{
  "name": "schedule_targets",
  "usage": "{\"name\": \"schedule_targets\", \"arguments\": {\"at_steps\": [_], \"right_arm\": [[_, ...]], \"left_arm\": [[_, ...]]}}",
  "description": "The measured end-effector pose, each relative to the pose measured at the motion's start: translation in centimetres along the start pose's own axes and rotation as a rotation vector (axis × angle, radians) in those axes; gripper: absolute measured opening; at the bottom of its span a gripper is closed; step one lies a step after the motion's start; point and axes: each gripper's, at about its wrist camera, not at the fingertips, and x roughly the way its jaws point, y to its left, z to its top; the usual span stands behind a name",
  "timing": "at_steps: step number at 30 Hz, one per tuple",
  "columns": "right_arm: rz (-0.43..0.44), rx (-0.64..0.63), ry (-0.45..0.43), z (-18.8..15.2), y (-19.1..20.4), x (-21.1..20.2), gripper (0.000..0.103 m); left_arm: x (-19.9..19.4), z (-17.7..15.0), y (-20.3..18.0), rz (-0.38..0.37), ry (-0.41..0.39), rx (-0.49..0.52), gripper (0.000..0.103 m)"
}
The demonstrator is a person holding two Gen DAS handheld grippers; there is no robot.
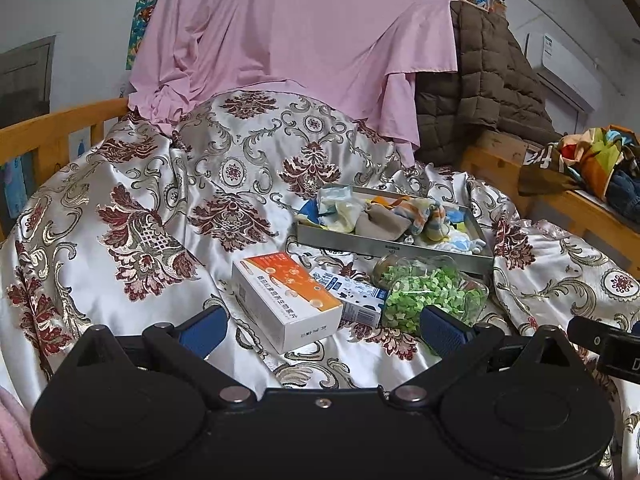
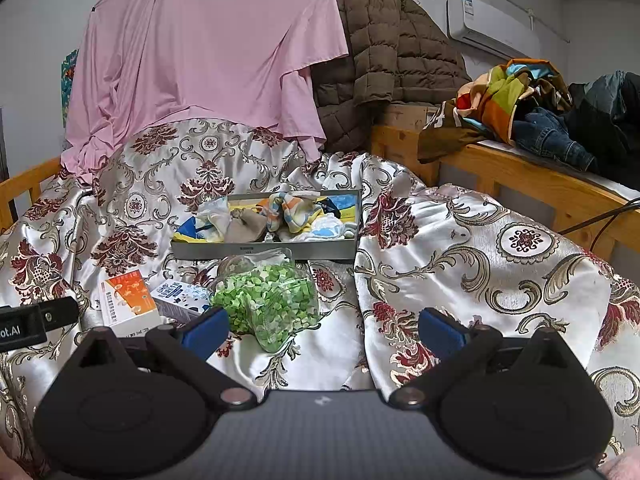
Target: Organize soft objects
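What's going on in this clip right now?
A person holds two grippers over a bed draped in a patterned satin cloth. Both the left gripper and the right gripper are open and hold nothing. Ahead sits a metal tray holding socks and other small cloth pieces. In front of the tray lie an orange and white box, a small blue and white carton and a clear jar of green bits. Nothing is being touched.

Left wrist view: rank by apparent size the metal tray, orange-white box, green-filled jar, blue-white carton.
1. metal tray, though farthest away
2. orange-white box
3. green-filled jar, close to the box; the box's nearness makes this unsure
4. blue-white carton, partly hidden behind the box
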Motion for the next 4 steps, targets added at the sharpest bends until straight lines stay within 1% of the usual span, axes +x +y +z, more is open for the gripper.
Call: {"name": "schedule_targets", "arguments": {"at_steps": [4], "right_arm": [[0.0, 0.0, 0.001, 0.01, 0.01, -0.01, 0.103]], "left_arm": [[0.02, -0.04, -0.12, -0.001, 0.004, 0.002, 0.102]]}}
